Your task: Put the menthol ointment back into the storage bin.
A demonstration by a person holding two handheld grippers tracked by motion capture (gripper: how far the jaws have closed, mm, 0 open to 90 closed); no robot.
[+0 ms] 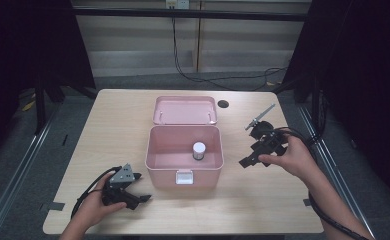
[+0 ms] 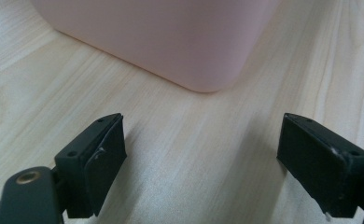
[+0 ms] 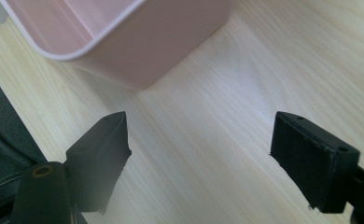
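Pink box (image 1: 184,155) sits mid-desk (image 1: 108,130), lid (image 1: 185,110) thrown back & lying open behind it, white latch (image 1: 184,176) on the front wall facing the person. Inside, toward the right of the box floor, a small bottle w/ white cap (image 1: 199,150) stands upright. Left gripper (image 1: 135,192) is low at front left of the desk, in the person's left hand (image 1: 95,205), grey three-cornered plate on top, just beside the box's front-left corner but not touching. In left gripper view its jaws are wide apart w/ nothing between, bare wood under them, rounded pink box corner (image 2: 203,56) ahead. Right gripper (image 1: 248,160) is right of the box, held in the right hand (image 1: 290,160), pointing toward the box's right wall, near it, no contact. Right gripper view: jaws wide apart, nothing clamped, only desk grain between; box rim & corner (image 3: 119,51) at upper left, a bit of the inside wall visible. Dark round hole (image 1: 223,104) in the desk behind the lid at right. Cables trail from both grippers toward the desk's near edge.
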